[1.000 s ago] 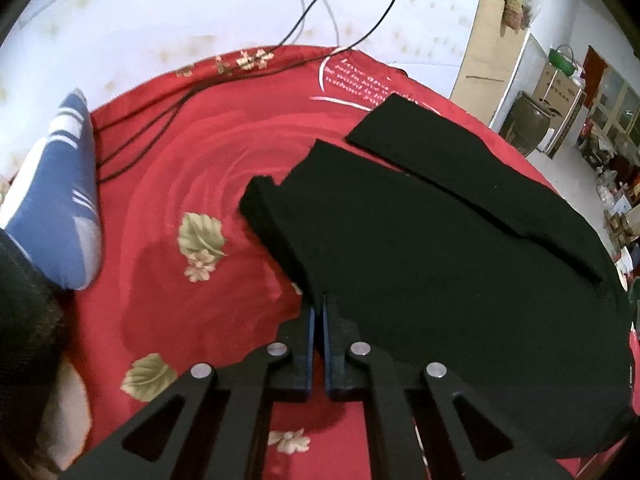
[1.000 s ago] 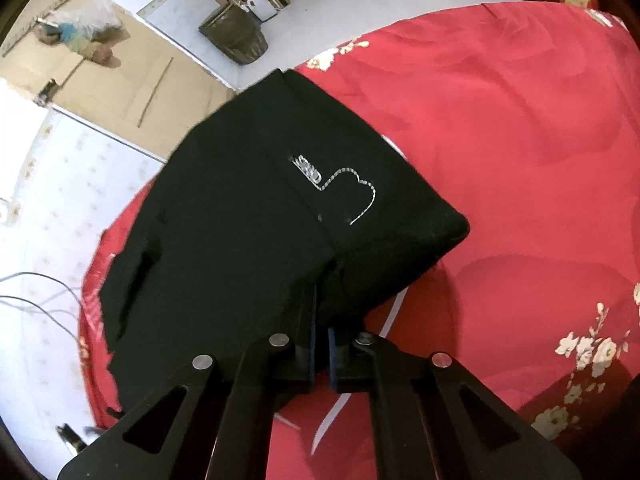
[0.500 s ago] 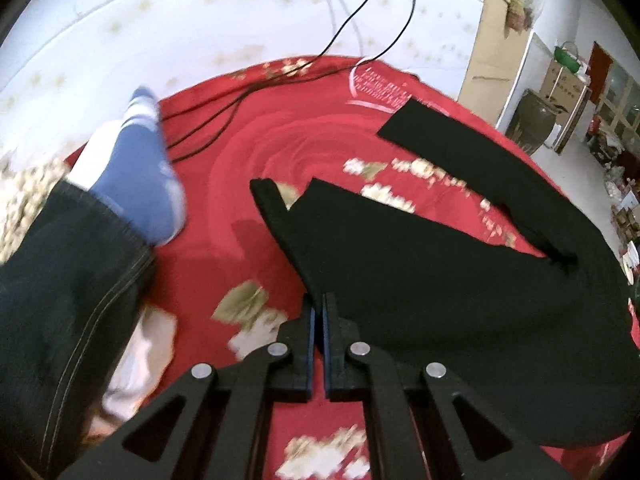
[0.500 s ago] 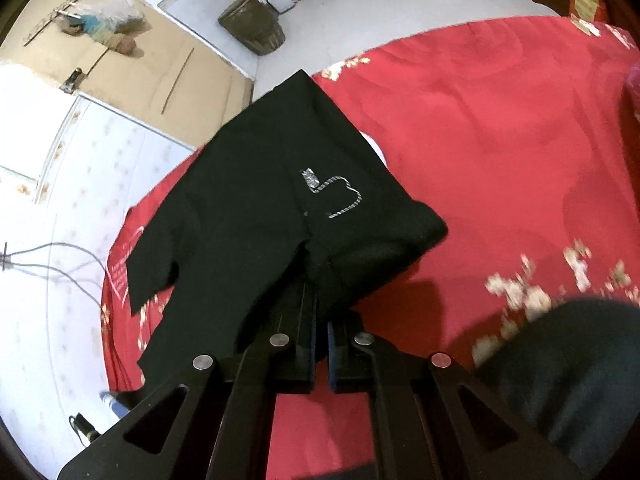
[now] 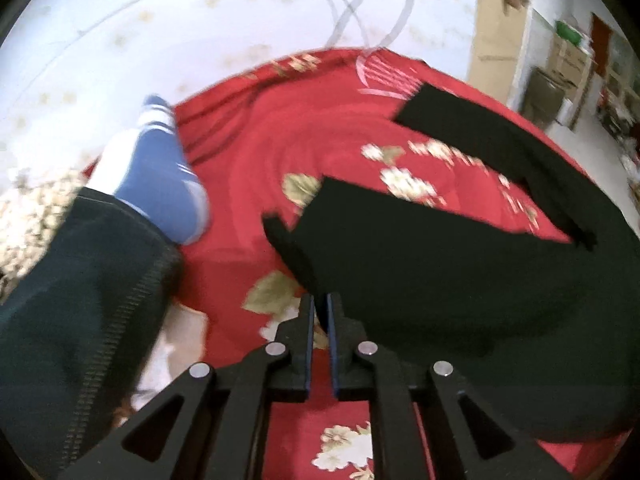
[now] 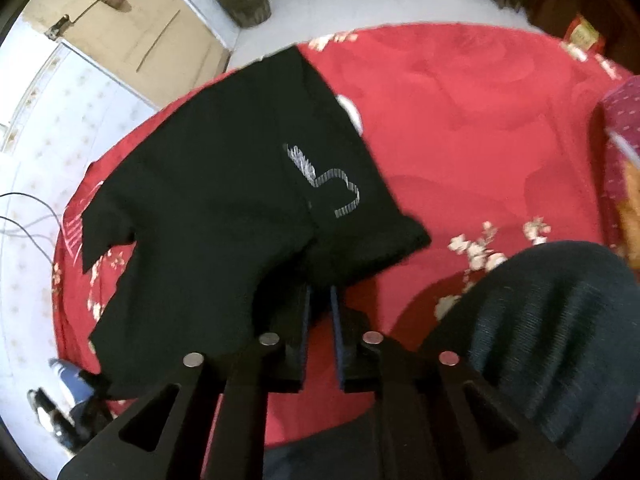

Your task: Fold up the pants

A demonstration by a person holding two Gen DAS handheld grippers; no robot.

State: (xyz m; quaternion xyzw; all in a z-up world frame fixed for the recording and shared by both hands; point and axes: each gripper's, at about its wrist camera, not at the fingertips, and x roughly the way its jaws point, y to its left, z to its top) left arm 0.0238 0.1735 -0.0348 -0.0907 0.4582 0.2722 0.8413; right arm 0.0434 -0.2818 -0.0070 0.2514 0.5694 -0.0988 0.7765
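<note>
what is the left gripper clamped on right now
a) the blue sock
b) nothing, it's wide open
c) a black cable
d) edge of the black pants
d: in the left wrist view the left gripper has its fingers nearly shut with the edge of the black pants pinched between them, above the red bedspread.

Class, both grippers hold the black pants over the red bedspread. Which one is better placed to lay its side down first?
Left, probably. The left gripper grips the pants by an edge near the red bedspread; the right gripper holds bunched waist fabric.
</note>
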